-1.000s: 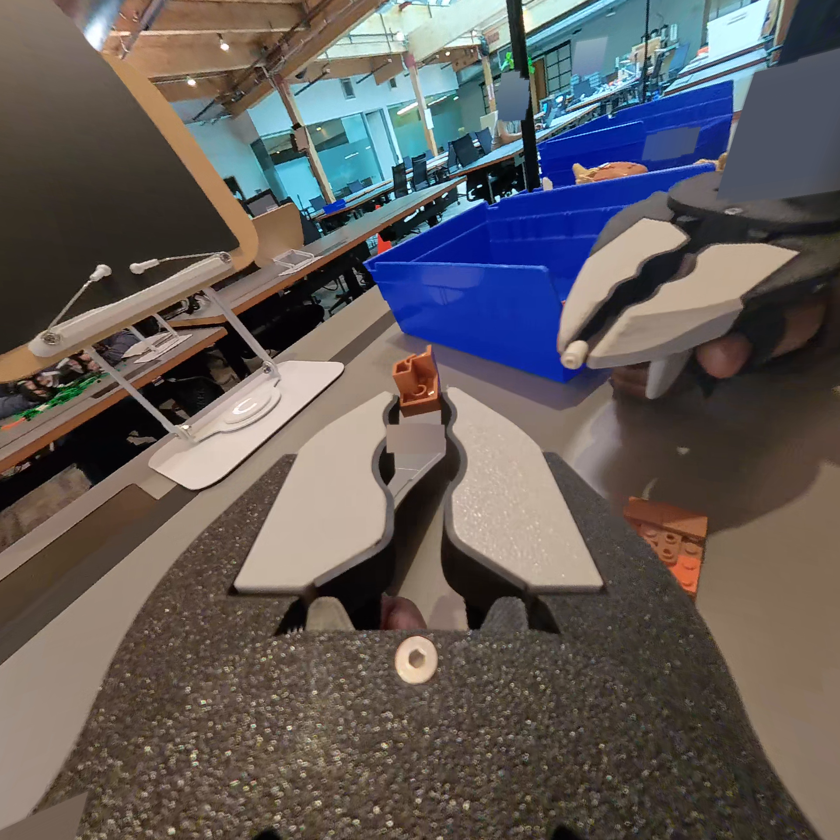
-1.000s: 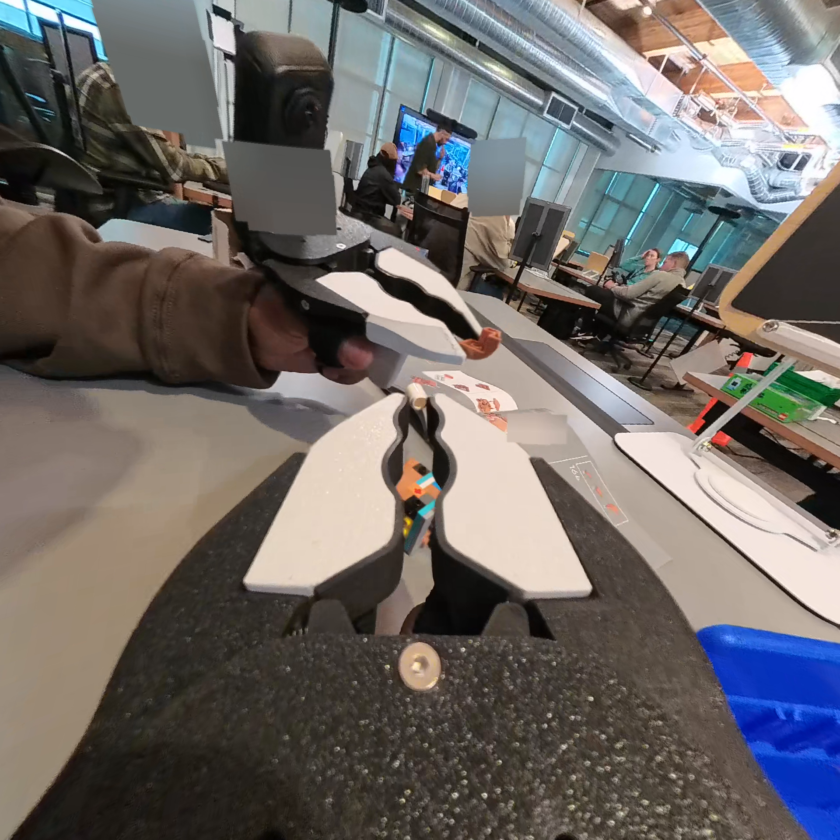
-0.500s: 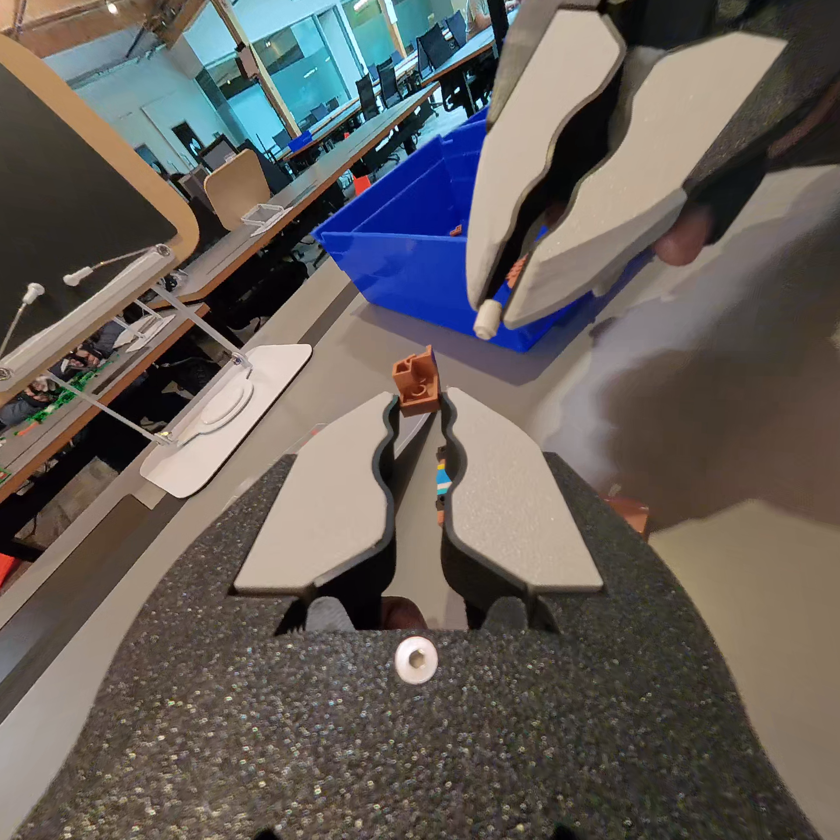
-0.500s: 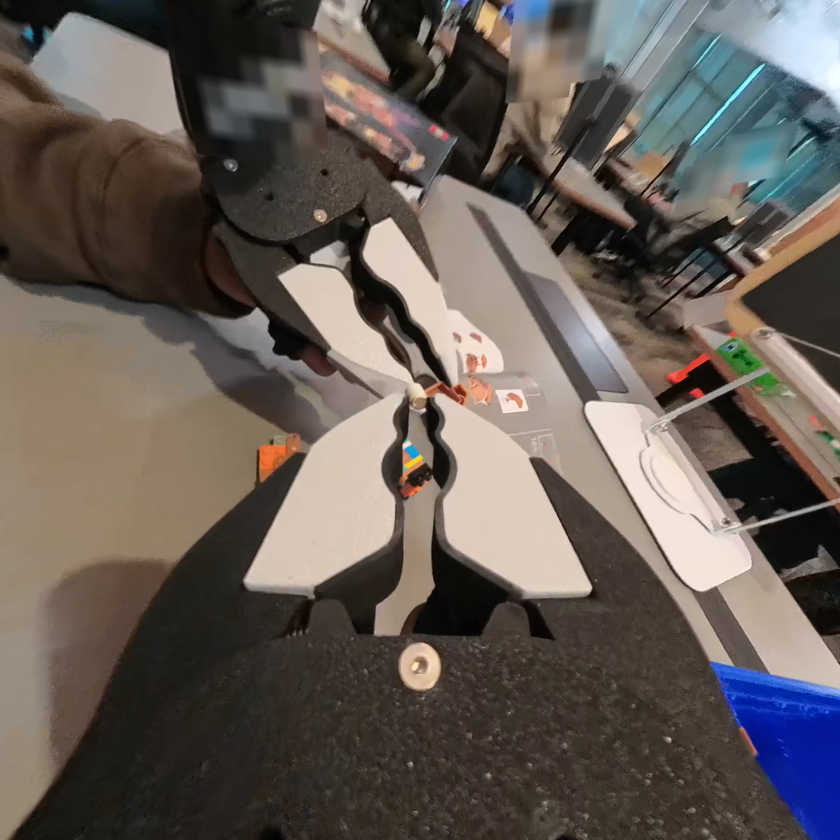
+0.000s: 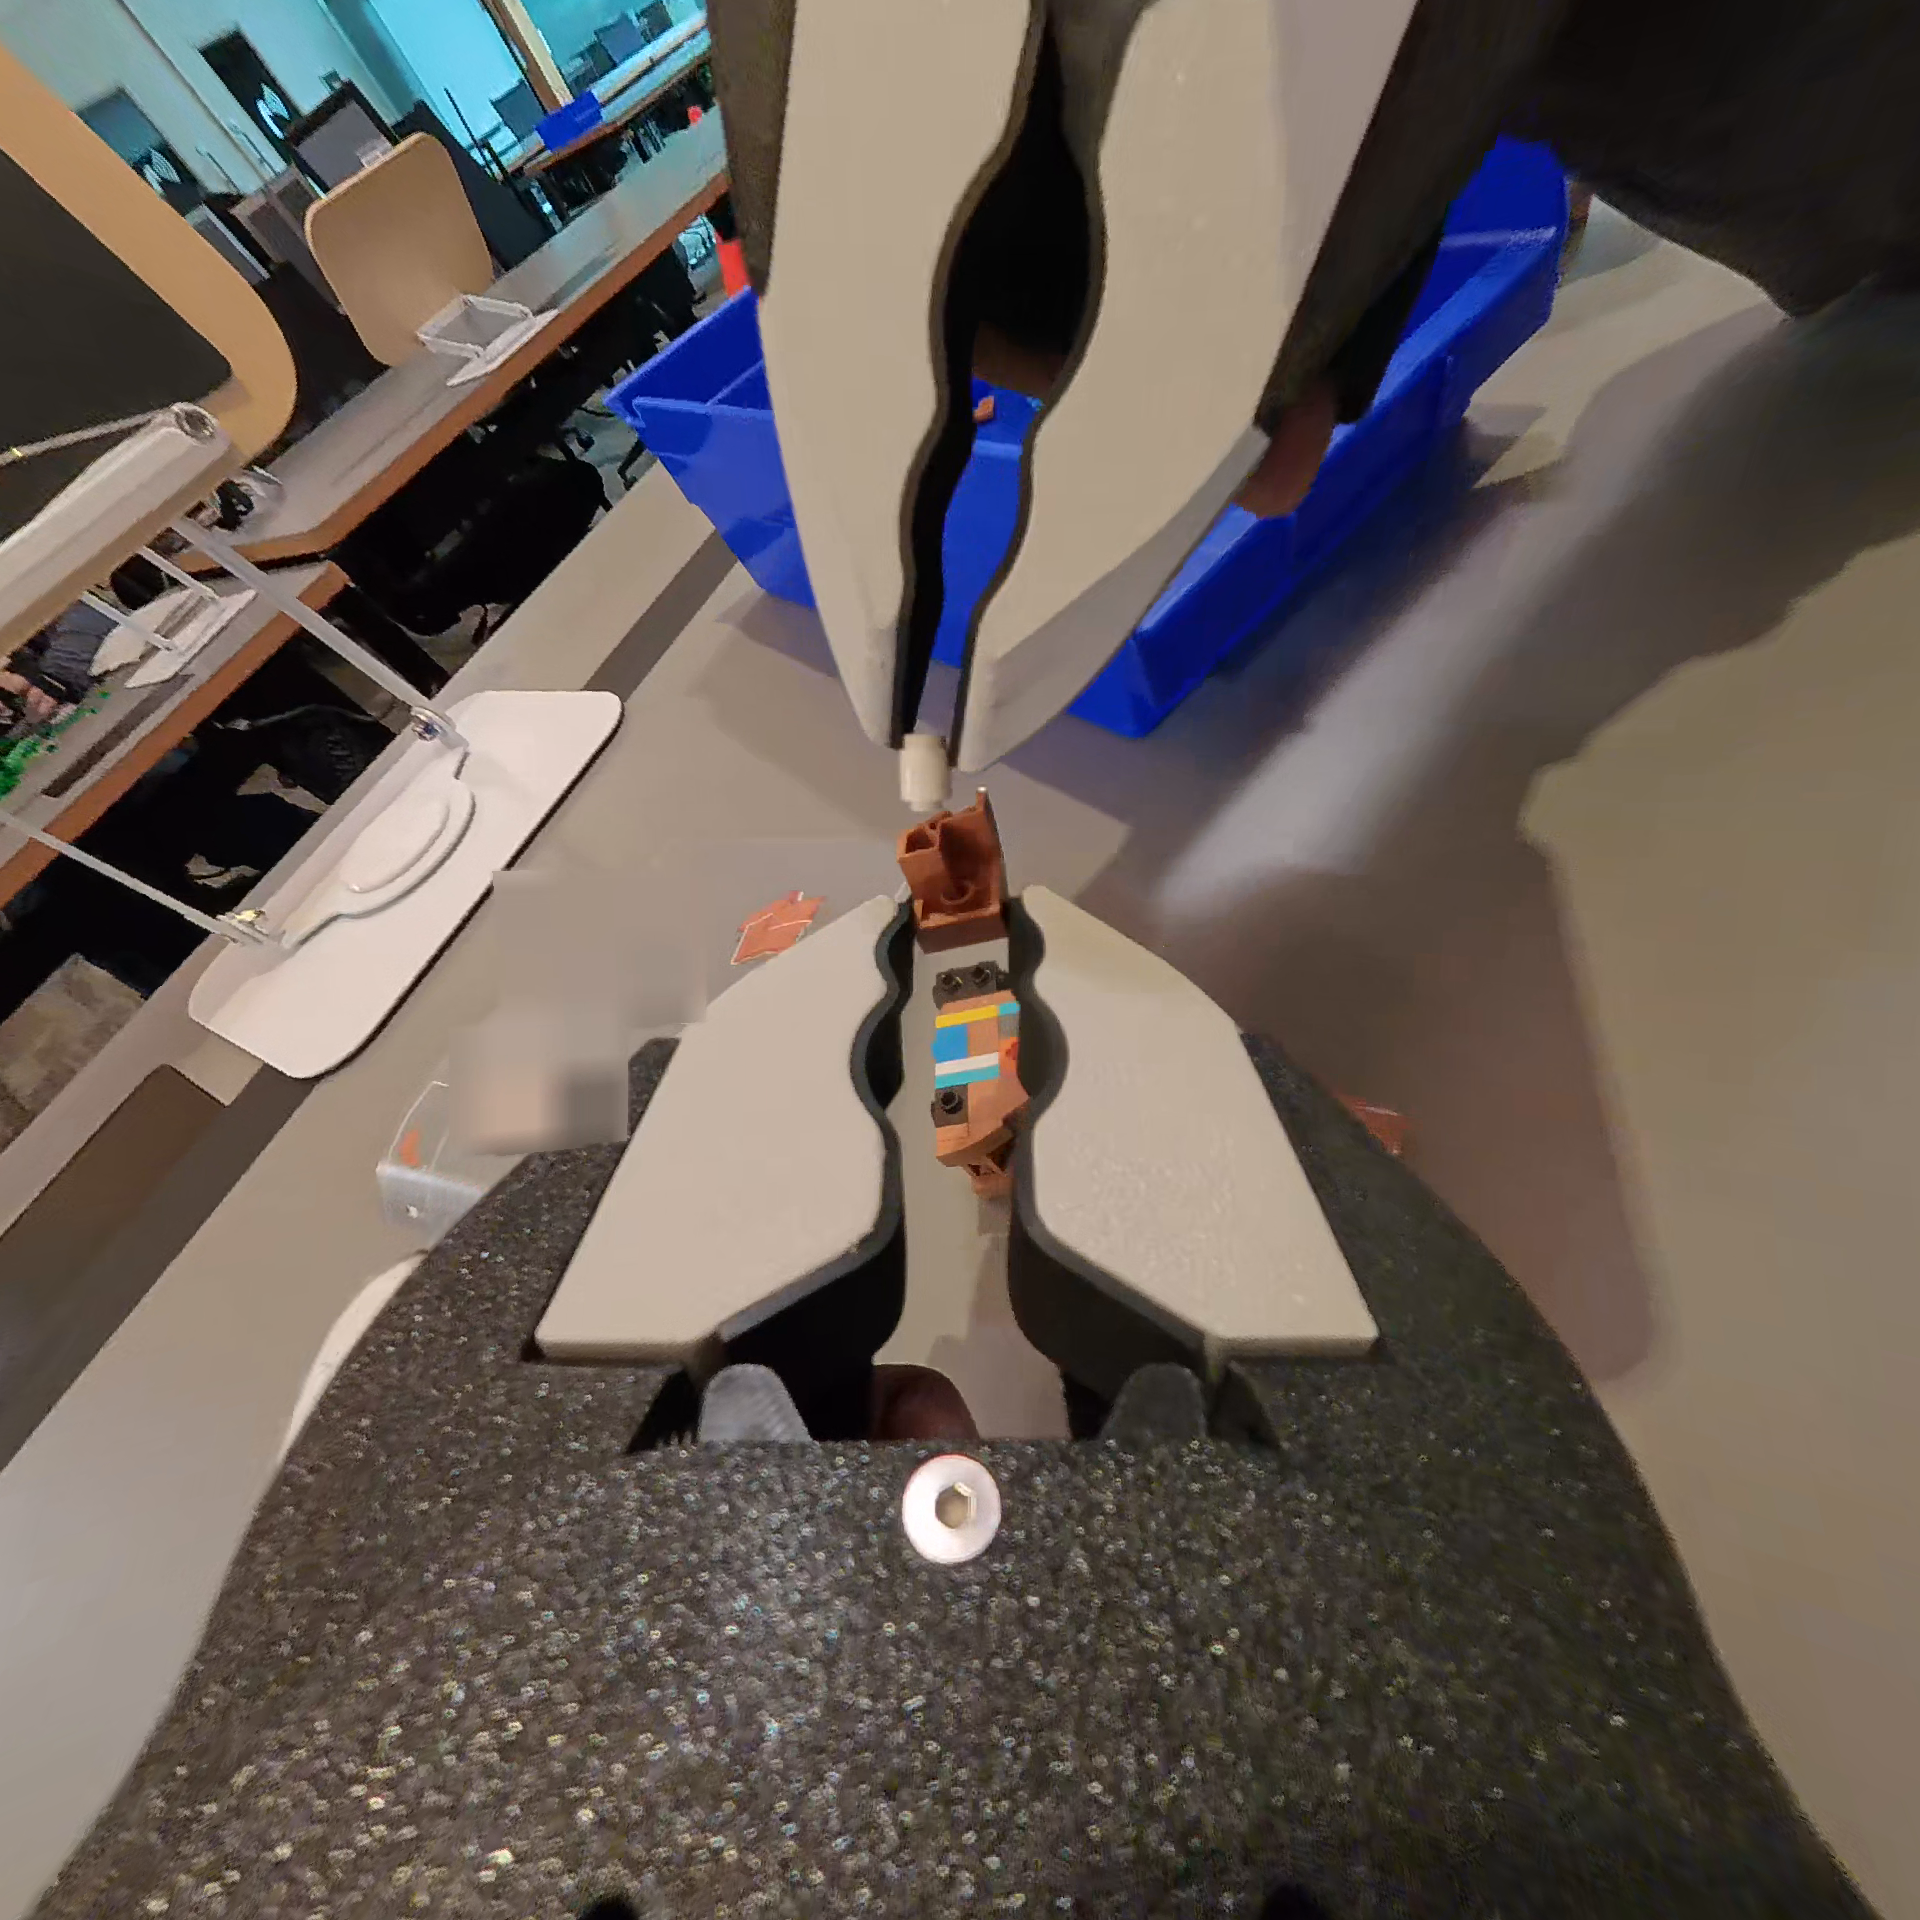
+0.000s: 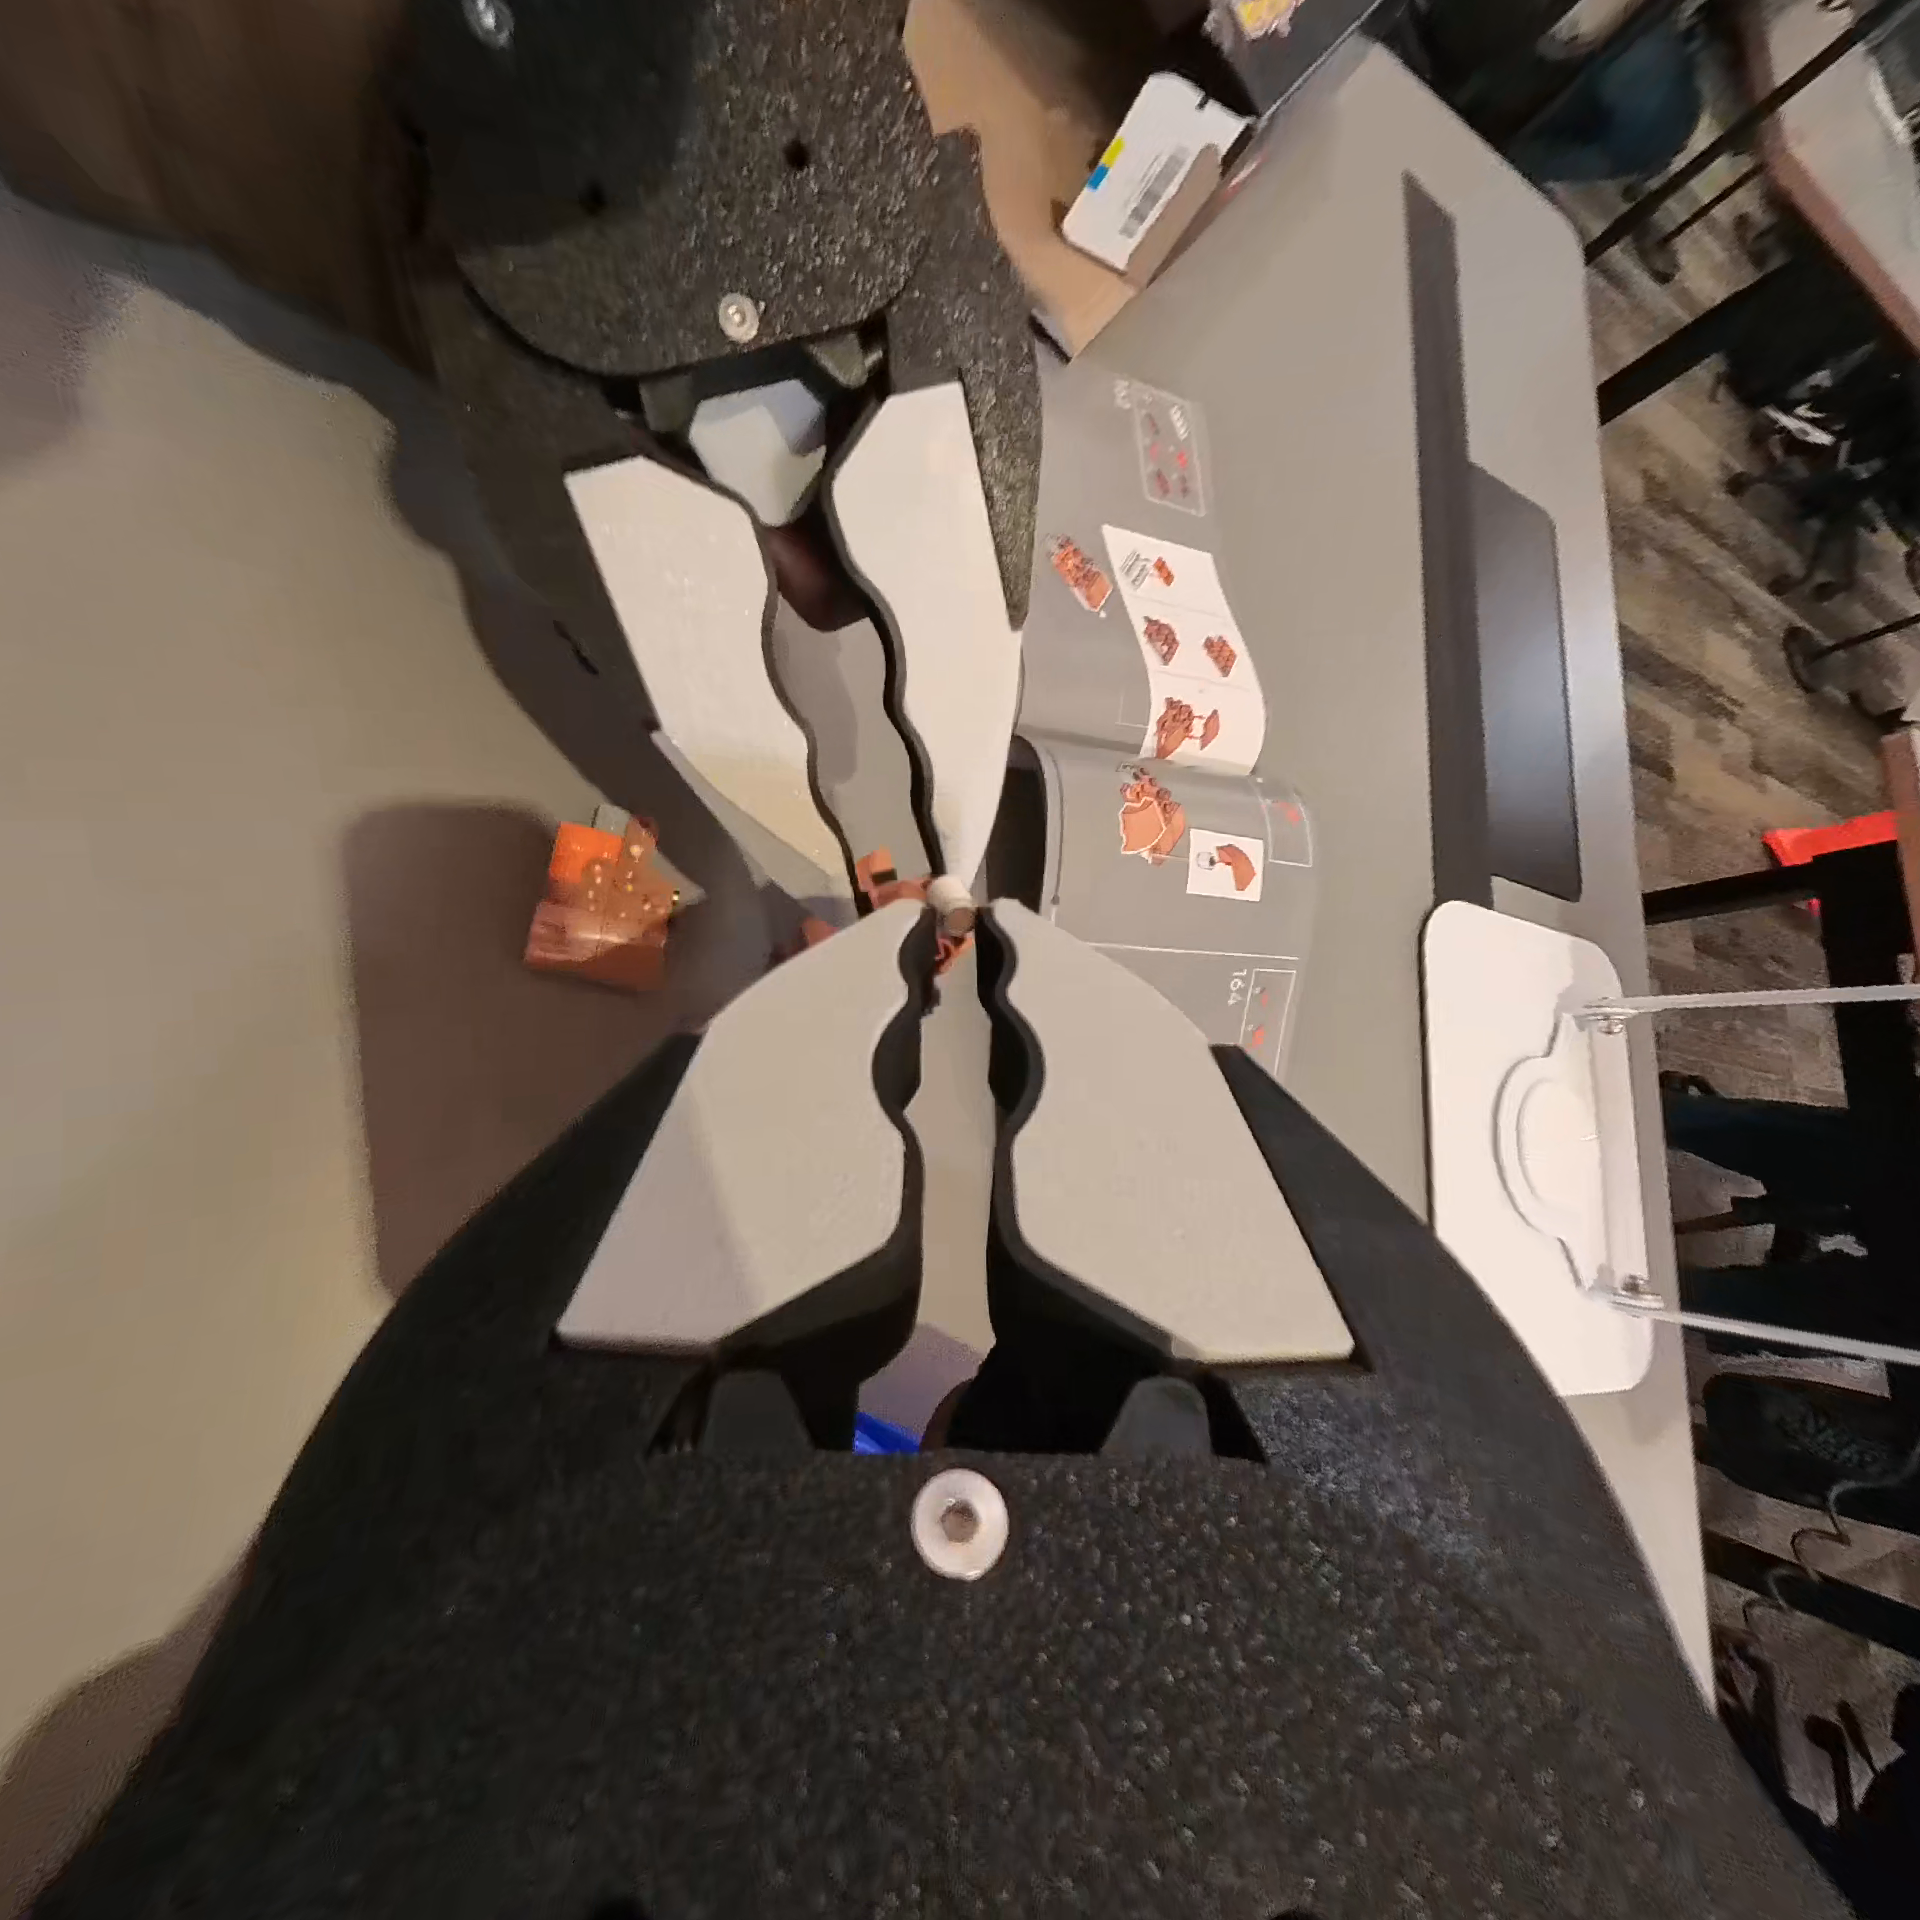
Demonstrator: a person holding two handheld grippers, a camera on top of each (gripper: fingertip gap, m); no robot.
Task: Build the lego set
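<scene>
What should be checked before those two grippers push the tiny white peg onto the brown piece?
1. Left gripper holds the small brown lego bracket piece firmly: ok, pinched at the fingertips.
2. Right gripper holds the tiny white cylindrical lego peg: ok, the peg sticks out past the tips.
3. Peg lined up with the bracket: ok roughly; it sits just above it in the left wrist view.
4. Peg already seated: cannot tell; the gap is too small to judge.
5. Multicoloured part-built lego model out of the way: ok, lying on the grey table below.
6. Open instruction booklet visible for reference: ok.
</scene>
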